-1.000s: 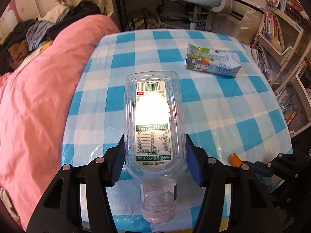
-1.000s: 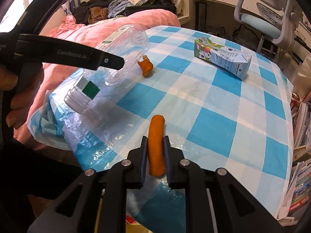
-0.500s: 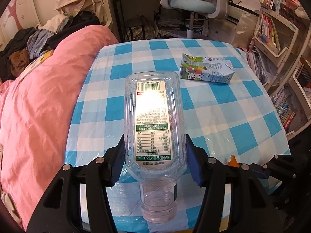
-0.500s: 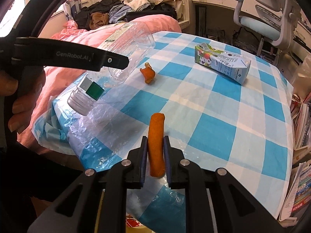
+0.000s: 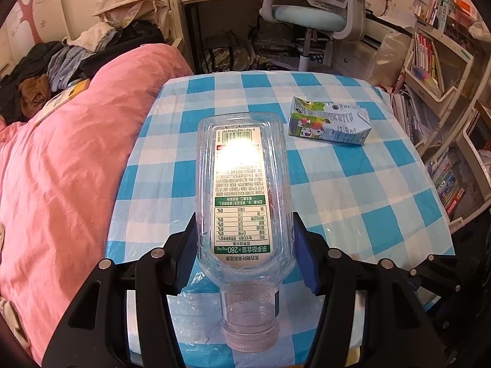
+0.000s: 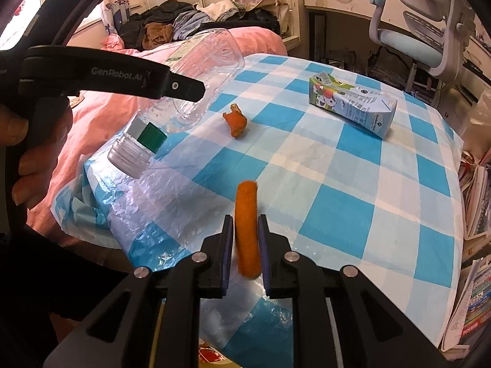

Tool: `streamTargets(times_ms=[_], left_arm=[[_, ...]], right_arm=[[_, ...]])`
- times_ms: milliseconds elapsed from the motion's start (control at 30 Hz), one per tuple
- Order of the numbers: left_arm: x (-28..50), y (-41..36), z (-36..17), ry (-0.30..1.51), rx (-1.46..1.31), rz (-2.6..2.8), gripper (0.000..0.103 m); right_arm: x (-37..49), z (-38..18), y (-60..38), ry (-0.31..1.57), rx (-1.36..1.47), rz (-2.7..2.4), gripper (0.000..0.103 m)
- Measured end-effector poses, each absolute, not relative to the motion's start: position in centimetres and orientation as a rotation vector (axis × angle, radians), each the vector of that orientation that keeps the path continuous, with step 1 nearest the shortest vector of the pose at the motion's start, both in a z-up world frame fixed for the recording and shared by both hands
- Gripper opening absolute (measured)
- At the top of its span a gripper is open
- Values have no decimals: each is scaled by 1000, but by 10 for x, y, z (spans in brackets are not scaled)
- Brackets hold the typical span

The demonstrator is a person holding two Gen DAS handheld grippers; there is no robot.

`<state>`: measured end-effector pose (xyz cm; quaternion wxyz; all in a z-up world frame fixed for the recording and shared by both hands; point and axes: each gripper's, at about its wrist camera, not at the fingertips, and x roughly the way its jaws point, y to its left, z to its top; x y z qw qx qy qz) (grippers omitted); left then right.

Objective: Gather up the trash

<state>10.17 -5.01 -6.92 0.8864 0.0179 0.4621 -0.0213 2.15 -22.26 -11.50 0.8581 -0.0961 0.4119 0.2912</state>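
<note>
My left gripper [image 5: 244, 239] is shut on a clear plastic bottle [image 5: 242, 190], cap end toward the camera, held above the near edge of the checked table [image 5: 353, 184]. The same bottle [image 6: 196, 79] shows in the right wrist view, gripped at upper left by the left gripper's fingers [image 6: 172, 86]. My right gripper [image 6: 244, 230] is shut on a long strip of orange peel [image 6: 245, 220], lifted over the table's near corner. A second piece of orange peel [image 6: 236, 121] lies on the cloth. A milk carton [image 5: 330, 121] lies on its side farther back, carton [image 6: 353, 104].
A pink duvet [image 5: 61, 168] covers the bed left of the table, with clothes piled behind it. An office chair [image 5: 310, 15] stands beyond the table. Bookshelves [image 5: 435, 76] line the right side. A person's hand [image 6: 21, 141] holds the left gripper's handle.
Both views have drawn back a little, so more of the room shows behind the table. The bottle and the orange peel stay gripped as before.
</note>
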Motion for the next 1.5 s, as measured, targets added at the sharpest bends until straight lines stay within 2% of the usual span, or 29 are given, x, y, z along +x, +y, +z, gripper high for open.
streamTargets(times_ms=[533, 1100, 1133, 1200, 1233, 1267, 1500], left_arm=[[97, -50, -60, 920, 29, -49, 54], [42, -60, -51, 851, 64, -43, 54], [40, -60, -51, 853, 60, -44, 54], [35, -60, -53, 854, 56, -41, 54], [33, -60, -54, 855, 54, -40, 54], [32, -59, -54, 856, 52, -40, 54], [32, -58, -55, 857, 44, -35, 54]], right_arm=[[15, -103, -220, 842, -175, 648, 17], [-54, -97, -219, 826, -172, 703, 17], [-52, -94, -218, 809, -196, 672, 19], [-45, -90, -217, 785, -215, 631, 34], [-41, -89, -218, 776, -218, 611, 45], [-33, -88, -218, 769, -223, 581, 48], [19, -115, -211, 861, -265, 508, 47]])
